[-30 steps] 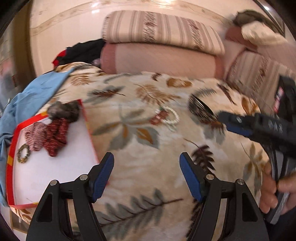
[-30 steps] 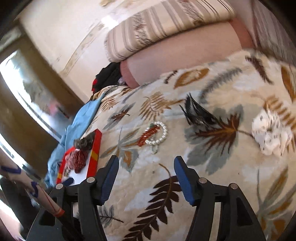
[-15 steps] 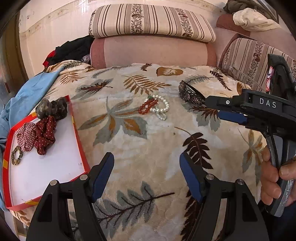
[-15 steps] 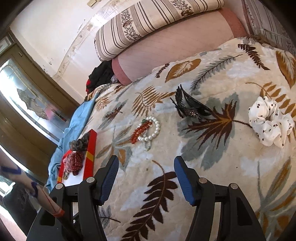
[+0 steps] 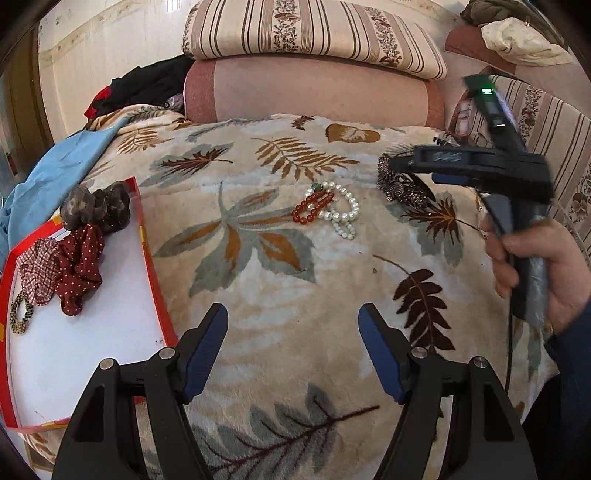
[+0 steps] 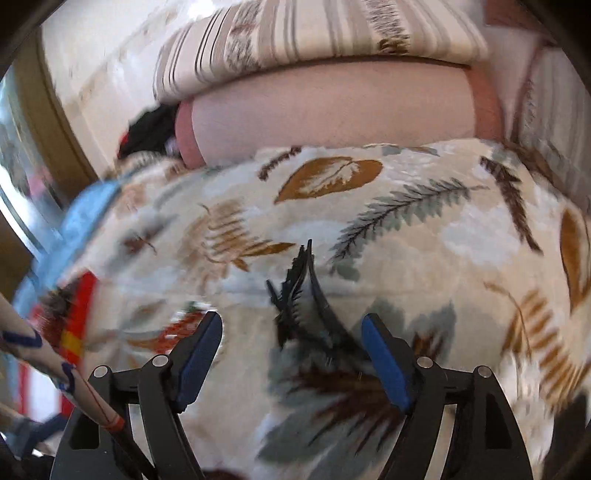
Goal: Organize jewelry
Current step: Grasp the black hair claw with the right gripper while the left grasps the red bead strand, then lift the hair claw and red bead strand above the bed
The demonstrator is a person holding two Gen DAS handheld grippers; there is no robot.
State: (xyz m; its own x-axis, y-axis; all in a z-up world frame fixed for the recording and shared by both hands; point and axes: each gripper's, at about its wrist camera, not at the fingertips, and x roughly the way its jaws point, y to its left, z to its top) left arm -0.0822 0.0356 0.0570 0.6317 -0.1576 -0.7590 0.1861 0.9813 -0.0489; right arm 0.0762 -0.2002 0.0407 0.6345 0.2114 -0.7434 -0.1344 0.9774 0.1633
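Observation:
My left gripper [image 5: 291, 325] hangs open and empty over the leaf-patterned blanket [image 5: 295, 295]. A pearl bracelet [image 5: 341, 214] and a red bead bracelet [image 5: 314, 208] lie together ahead of it. To their right a black hair claw clip [image 5: 402, 186] lies under my right gripper [image 5: 406, 166], which a hand [image 5: 535, 266] holds. In the blurred right wrist view the right gripper [image 6: 291, 328] has its jaws opening. The hair clip [image 6: 306, 295] lies between and just ahead of its fingertips, untouched. At the left a red-rimmed white tray [image 5: 151, 266] holds scrunchies [image 5: 79, 266] and a small beaded ring [image 5: 20, 314].
A striped cushion [image 5: 314, 33] on a pink bolster [image 5: 306, 92] closes the far side of the bed. Blue cloth [image 5: 55, 166] and dark clothes [image 5: 147, 85] lie at the far left. A striped sofa arm [image 5: 554, 122] stands at the right.
My right gripper has swung right and closer to the black hair clip, and its jaws have widened. The left gripper has dipped a little, still open.

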